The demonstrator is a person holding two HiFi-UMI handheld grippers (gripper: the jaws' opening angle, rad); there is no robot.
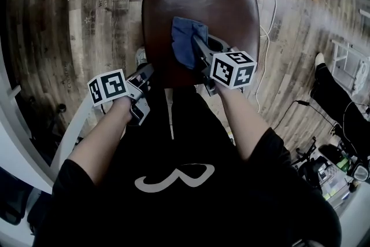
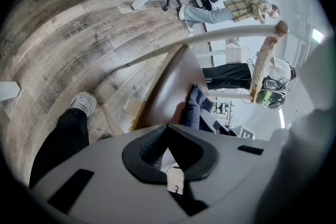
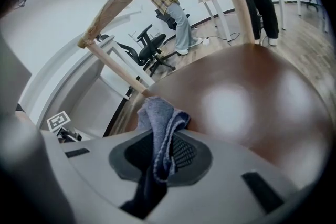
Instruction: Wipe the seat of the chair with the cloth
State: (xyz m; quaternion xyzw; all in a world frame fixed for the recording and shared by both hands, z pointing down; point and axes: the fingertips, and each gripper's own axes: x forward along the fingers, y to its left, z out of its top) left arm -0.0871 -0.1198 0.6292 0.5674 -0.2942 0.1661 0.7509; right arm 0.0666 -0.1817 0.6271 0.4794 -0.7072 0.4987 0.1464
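Pinching cloth (image 1: pixel 186 43) on seat (image 1: pixel 225 8), right tongs (image 3: pixel 160 157)

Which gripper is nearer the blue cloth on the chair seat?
Right. The right gripper is shut on the blue terry cloth over the brown chair seat. The left gripper sits apart, by the seat's front left edge, shut and empty.

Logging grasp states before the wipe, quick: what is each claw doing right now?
Left claw: closed, empty.
Right claw: closed on the cloth.
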